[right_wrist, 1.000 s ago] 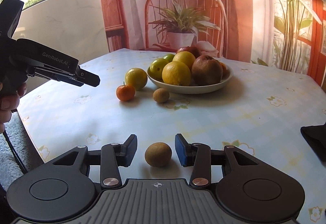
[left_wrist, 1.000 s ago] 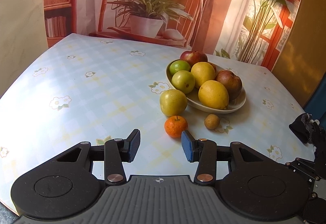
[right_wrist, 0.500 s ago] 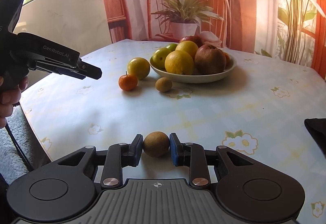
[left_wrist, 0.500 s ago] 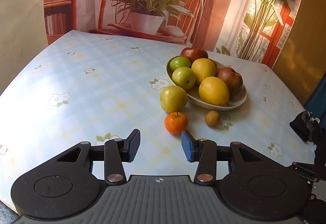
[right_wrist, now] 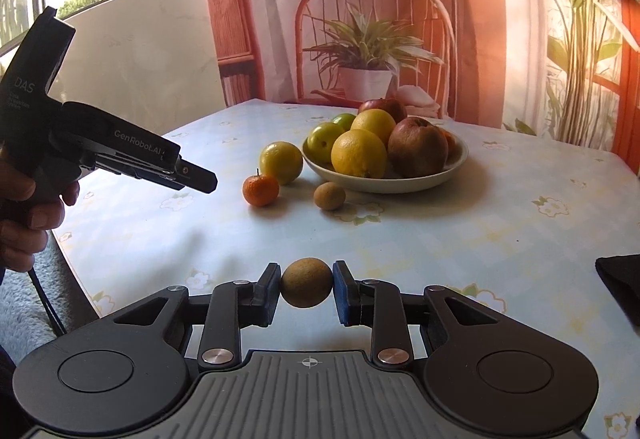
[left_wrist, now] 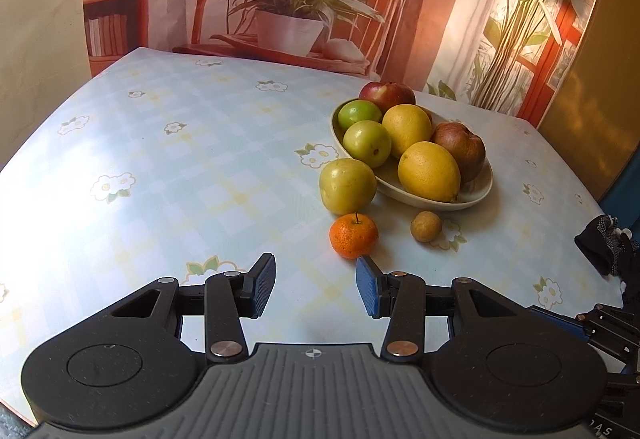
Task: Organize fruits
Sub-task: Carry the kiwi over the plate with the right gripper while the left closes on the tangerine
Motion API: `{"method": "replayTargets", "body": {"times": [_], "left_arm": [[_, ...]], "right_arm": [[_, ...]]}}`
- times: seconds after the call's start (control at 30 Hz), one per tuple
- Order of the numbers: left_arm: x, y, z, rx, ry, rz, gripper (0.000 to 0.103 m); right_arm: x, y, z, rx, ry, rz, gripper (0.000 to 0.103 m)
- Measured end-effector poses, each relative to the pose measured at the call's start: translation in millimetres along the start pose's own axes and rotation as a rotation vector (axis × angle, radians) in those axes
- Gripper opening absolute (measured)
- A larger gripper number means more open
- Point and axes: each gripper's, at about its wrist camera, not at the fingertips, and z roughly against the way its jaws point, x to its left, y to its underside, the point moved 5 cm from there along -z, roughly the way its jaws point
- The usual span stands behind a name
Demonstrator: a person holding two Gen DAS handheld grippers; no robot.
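While the left gripper is held above the floral worktop with its jaws apart and nothing between them, a mandarin is seen just beyond its right fingertip, with a green-yellow apple behind it, touching the bowl of piled fruit, and a small brown fruit lying right of the mandarin. Farther right, a second small brown fruit is clamped between the jaws of the right gripper, near the worktop's front edge and well apart from the bowl.
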Motion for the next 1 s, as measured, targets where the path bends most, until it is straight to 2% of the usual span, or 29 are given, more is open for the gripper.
{"method": "replayTargets", "body": {"times": [0.27, 0.4, 0.5, 0.7, 0.83, 1.0], "left_arm": [[11, -36, -8, -0.030, 0.033, 0.067, 0.047], [14, -62, -3, -0.087, 0.044, 0.061, 0.047], [11, -72, -3, -0.110, 0.052, 0.030, 0.047], [-2, -51, -27, -0.023, 0.102, -0.006, 0.047], [-7, -35, -43, 0.039, 0.118, 0.004, 0.047], [-9, -31, -53, 0.053, 0.124, 0.004, 0.047]], "right_arm": [[-23, -39, -20, -0.092, 0.003, -0.055, 0.026], [-44, -65, -34, -0.184, 0.066, -0.103, 0.026], [-55, -73, -44, -0.211, 0.108, -0.109, 0.026], [-69, -60, -54, -0.210, 0.128, -0.177, 0.026], [-62, -56, -55, -0.200, 0.132, -0.142, 0.026], [-54, -52, -59, -0.184, 0.129, -0.119, 0.026]]}}
